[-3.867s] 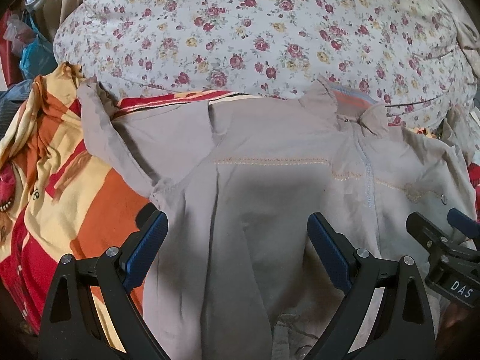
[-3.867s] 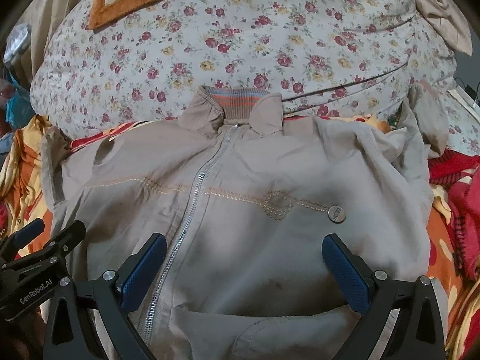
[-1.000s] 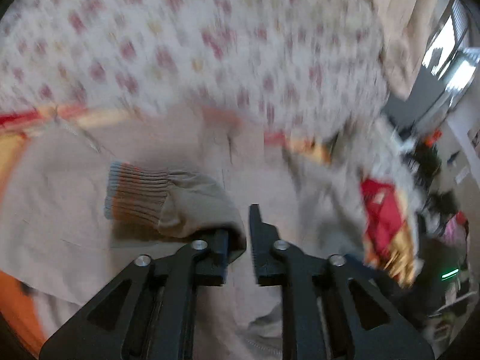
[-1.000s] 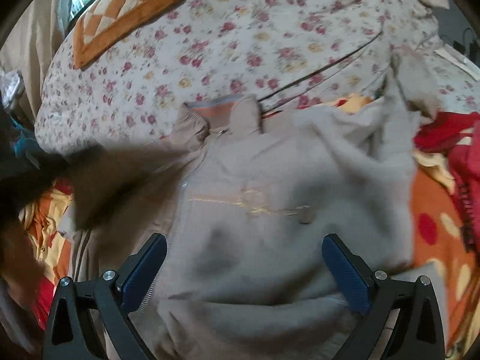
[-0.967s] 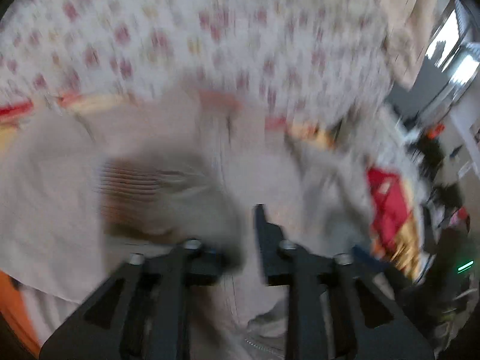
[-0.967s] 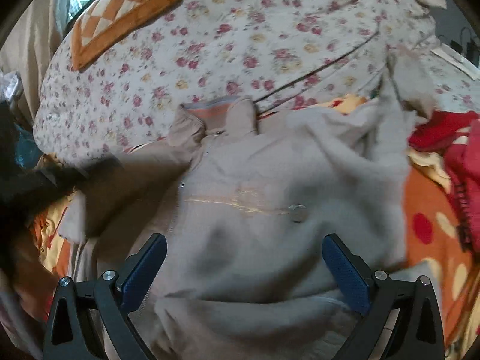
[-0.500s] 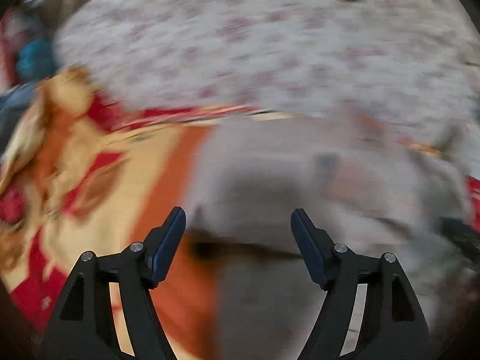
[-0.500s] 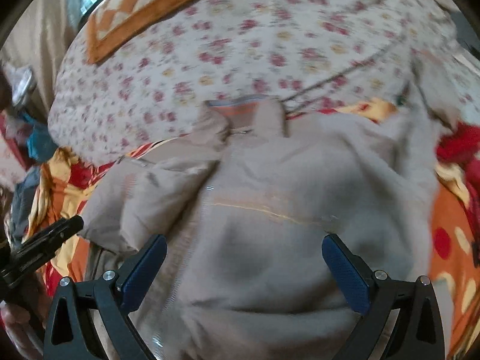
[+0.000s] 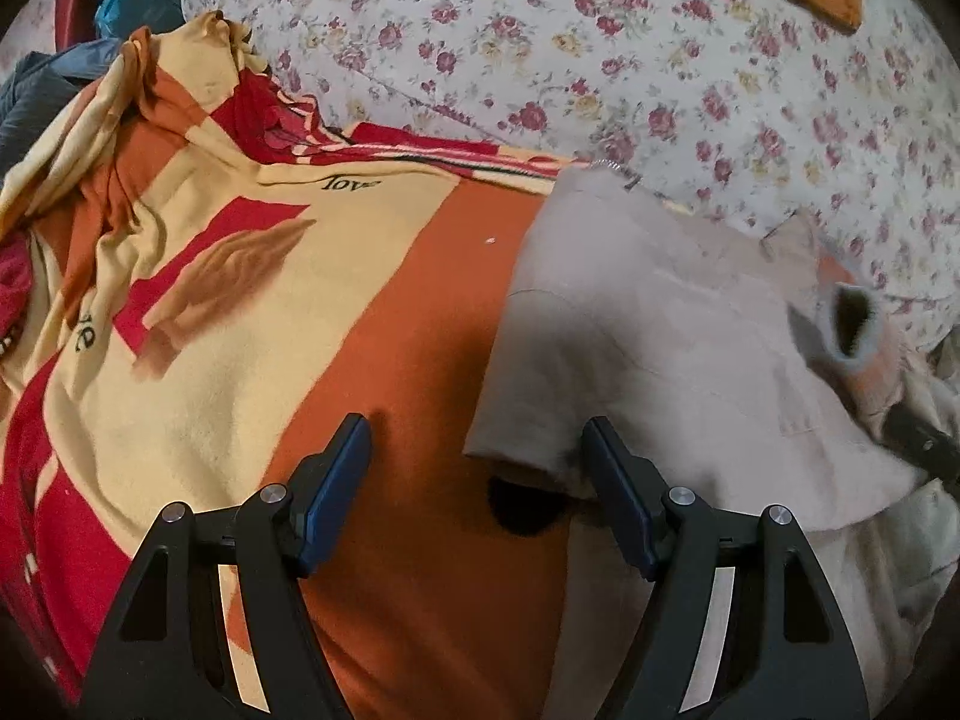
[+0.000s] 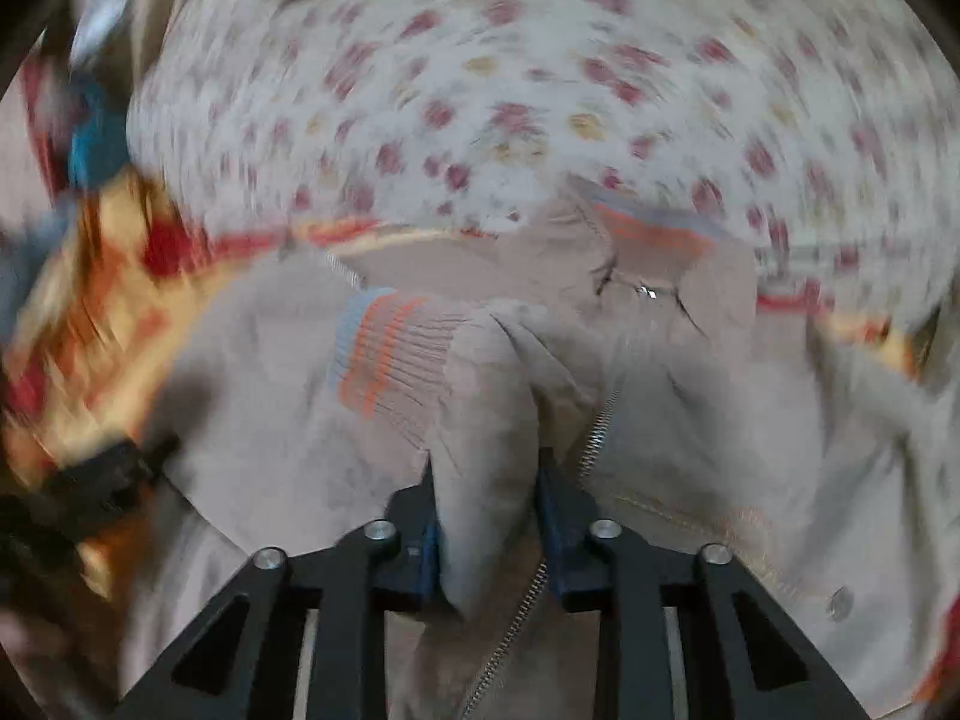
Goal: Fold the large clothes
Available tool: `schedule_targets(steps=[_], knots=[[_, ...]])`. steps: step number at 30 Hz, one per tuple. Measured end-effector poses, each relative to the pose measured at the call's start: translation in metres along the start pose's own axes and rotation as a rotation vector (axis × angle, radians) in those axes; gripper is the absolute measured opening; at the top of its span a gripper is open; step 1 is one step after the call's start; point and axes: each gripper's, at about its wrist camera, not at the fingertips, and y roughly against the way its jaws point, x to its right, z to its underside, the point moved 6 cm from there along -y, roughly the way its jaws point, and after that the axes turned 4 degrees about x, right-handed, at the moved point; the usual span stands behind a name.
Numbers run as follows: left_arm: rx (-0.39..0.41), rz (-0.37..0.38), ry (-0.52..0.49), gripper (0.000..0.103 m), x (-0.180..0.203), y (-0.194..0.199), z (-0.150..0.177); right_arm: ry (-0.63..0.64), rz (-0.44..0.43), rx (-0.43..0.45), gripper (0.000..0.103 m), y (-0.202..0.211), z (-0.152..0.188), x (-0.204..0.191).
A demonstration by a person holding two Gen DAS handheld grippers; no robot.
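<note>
The beige jacket [image 9: 672,360] lies spread on a blanket [image 9: 252,312] of orange, cream and red blocks, with a floral quilt [image 9: 600,48] bulging behind it. Its collar [image 10: 648,234] sits at the far end against the quilt, and in the right wrist view the metal zipper [image 10: 594,426] runs from there down toward the camera, so the long axis points away from the person. The cloth is smooth woven fabric, matte and softly creased; collar and cuff are ribbed knit with grey and orange stripes.

The right claw [image 10: 487,516] is clamped on the jacket's sleeve [image 10: 486,420], a thick fold of cloth filling the gap between its blue pads, and the striped cuff [image 10: 390,360] points up and to the left over the jacket's chest. This view is blurred at the edges.

The left claw [image 9: 474,492] stands wide apart and holds nothing, low over the blanket beside the jacket's folded left edge, its right pad touching or just at that edge
</note>
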Motion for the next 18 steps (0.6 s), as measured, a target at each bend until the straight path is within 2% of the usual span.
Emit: schedule_targets(steps=[2, 4, 7, 9, 10, 11, 12, 13, 14, 15, 16, 17, 18], knots=[[0.036, 0.074, 0.039, 0.073, 0.003, 0.008, -0.007, -0.051, -0.001, 0.044, 0.017, 0.020, -0.005, 0.021], [0.072, 0.110, 0.054, 0.073, 0.004, 0.017, -0.012, -0.089, 0.042, 0.111, 0.015, 0.045, -0.008, 0.049], [0.095, 0.105, 0.035, 0.073, 0.007, 0.020, -0.014, -0.149, 0.159, 0.169, 0.014, 0.063, -0.008, 0.092], [0.053, 0.097, 0.007, 0.073, 0.012, 0.013, -0.009, -0.189, 0.191, 0.122, 0.014, 0.053, 0.000, 0.120], [0.030, 0.097, -0.004, 0.073, 0.014, 0.011, -0.005, -0.221, 0.196, 0.060, 0.014, 0.042, 0.007, 0.131], [0.023, 0.104, -0.006, 0.073, 0.015, 0.012, -0.003, -0.264, 0.197, 0.006, 0.014, 0.035, 0.016, 0.142], [0.025, 0.115, -0.007, 0.073, 0.016, 0.014, -0.002, -0.310, 0.178, -0.006, 0.014, 0.036, 0.023, 0.149], [0.030, 0.121, -0.010, 0.073, 0.016, 0.016, -0.001, -0.342, 0.146, 0.013, 0.022, 0.042, 0.027, 0.153], [0.036, 0.119, -0.013, 0.073, 0.016, 0.017, -0.001, -0.357, 0.126, 0.029, 0.042, 0.048, 0.028, 0.156], [0.042, 0.110, -0.014, 0.073, 0.015, 0.017, -0.002, -0.372, 0.097, 0.047, 0.052, 0.054, 0.029, 0.155], [0.044, 0.100, -0.010, 0.073, 0.013, 0.016, -0.003, -0.390, 0.054, 0.067, 0.069, 0.059, 0.027, 0.152], [0.037, 0.098, 0.001, 0.073, 0.011, 0.015, -0.003, -0.402, 0.018, 0.069, 0.074, 0.060, 0.027, 0.148], [0.032, 0.102, 0.011, 0.073, 0.009, 0.014, -0.003, -0.408, -0.006, 0.059, 0.074, 0.060, 0.025, 0.141]])
